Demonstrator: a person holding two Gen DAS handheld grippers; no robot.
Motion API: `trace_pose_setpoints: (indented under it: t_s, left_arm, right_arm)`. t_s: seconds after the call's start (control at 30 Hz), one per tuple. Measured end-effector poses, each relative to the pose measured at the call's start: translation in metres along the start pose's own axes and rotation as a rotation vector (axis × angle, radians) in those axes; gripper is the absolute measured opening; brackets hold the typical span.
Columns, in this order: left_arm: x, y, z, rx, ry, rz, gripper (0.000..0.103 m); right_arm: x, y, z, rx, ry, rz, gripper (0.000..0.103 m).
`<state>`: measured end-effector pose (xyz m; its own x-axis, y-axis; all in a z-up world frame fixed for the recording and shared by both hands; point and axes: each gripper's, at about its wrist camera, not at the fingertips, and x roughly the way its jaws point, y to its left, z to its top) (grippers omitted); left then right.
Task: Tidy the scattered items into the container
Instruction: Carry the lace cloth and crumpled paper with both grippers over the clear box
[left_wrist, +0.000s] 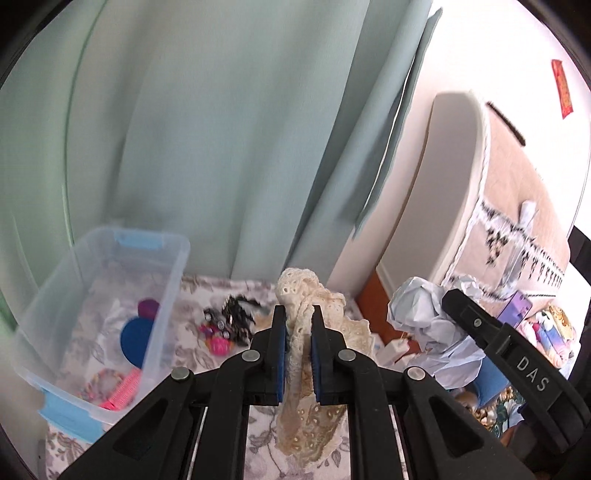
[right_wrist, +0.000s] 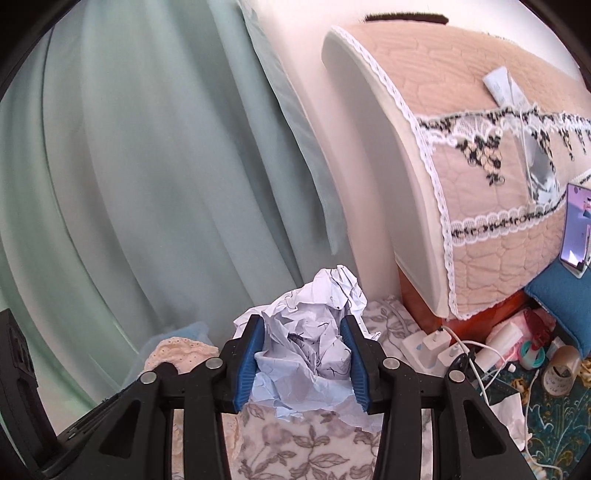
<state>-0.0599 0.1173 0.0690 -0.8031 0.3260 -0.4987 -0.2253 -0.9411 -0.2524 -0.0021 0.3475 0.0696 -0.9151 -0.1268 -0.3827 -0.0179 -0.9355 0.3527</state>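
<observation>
Left wrist view: left gripper is clamped on the cream lace cloth, and the clear bin sits at about 9 o'clock, so it's the closer hand. Right gripper is squeezing crumpled paper, further off.

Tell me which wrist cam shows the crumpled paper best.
Right wrist view: the crumpled paper sits centred between that gripper's jaws, close enough to show its creases and ink marks. The left wrist view catches it only at the right, smaller and partly hidden behind the right gripper's black finger.
</observation>
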Motion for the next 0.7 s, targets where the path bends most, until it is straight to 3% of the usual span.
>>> trace_pose_setpoints:
  t_s: [0.3, 0.7]
  left_arm:
    - [-0.043, 0.002, 0.016, 0.001, -0.101, -0.008, 0.011]
    - [-0.087, 0.023, 0.030, -0.020, -0.197, 0.001, 0.011]
  right_arm:
    - [-0.034, 0.022, 0.013, -0.022, -0.075, 0.040, 0.046]
    - [-0.051, 0.059, 0.018, -0.073, -0.113, 0.096, 0.046]
